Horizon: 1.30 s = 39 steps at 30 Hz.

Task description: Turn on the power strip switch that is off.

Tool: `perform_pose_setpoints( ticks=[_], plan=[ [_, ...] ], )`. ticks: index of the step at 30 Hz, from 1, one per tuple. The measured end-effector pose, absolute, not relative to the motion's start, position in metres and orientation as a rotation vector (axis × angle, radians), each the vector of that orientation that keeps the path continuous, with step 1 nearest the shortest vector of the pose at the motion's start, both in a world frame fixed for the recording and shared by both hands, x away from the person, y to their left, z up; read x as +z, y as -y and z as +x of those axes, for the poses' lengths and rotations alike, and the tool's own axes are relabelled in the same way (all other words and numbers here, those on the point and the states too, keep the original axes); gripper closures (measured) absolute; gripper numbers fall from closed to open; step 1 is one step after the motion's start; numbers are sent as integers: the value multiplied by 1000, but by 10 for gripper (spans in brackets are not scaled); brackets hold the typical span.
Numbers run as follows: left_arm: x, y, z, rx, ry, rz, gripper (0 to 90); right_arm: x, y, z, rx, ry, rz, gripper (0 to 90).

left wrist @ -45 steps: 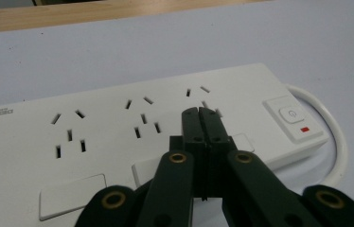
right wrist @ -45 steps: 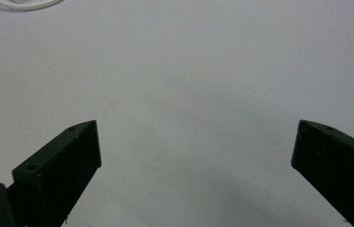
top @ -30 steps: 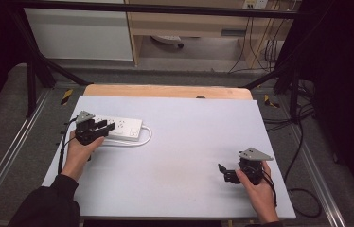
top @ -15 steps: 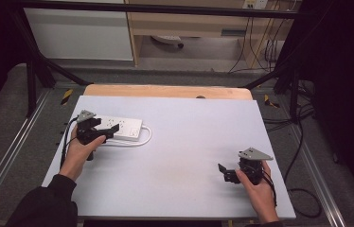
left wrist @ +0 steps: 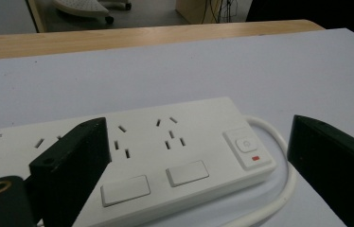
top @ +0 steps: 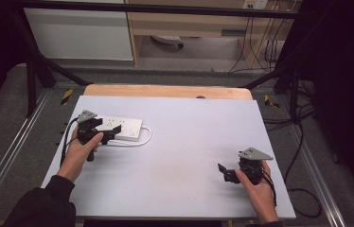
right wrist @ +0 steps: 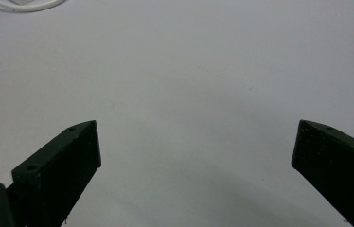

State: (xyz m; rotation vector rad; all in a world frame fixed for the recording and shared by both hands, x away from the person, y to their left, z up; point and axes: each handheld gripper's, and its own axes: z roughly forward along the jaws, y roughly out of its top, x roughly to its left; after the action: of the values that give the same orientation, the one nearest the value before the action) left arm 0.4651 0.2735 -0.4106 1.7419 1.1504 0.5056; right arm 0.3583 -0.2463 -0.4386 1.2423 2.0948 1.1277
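Your left claw [top: 110, 134] stands wide open over the near end of the white, smooth plastic power strip [top: 120, 128], a flat rectangular bar with rows of socket slots, two blank rocker covers and a switch with a red mark [left wrist: 247, 147]. In the left gripper view the left jaw lies over the strip's top face and the right jaw stands clear beyond its switch end, past the round white cable [left wrist: 279, 189] that loops out of that end; the strip's long axis therefore runs across the gap, from jaw to jaw, not along it. As the jaws sit, closing would likely meet the top face and the cable, so a grip across the short width calls for a turn of the hand. The matte, pale grey table top [top: 189, 142] offers little texture. Your right claw [top: 224, 172] rests well apart from the strip, jaws spread wide with nothing between them; the left hand [top: 78, 153] is far nearer.
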Motion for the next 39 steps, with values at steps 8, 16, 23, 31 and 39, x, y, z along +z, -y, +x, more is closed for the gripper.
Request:
perform_pose_setpoints(
  ticks=[8, 16, 23, 31, 39],
  plan=[
    [-403, -270, 459, 500, -1124, 1748, 66, -439, 247, 358, 1130, -2093, 1234, 26],
    [-397, -270, 452, 496, -1109, 1754, 65, -438, 247, 358, 1134, -2093, 1228, 25],
    [-391, -274, 443, 496, -1105, 1759, 66, -439, 247, 358, 1122, -2093, 1243, 25],
    [-384, -280, 428, 501, -1087, 1774, 65, -439, 247, 358, 1123, -2089, 1240, 26],
    [-374, -287, 406, 505, -1062, 1764, 66, -439, 247, 358, 1124, -2090, 1237, 26]
  ],
)
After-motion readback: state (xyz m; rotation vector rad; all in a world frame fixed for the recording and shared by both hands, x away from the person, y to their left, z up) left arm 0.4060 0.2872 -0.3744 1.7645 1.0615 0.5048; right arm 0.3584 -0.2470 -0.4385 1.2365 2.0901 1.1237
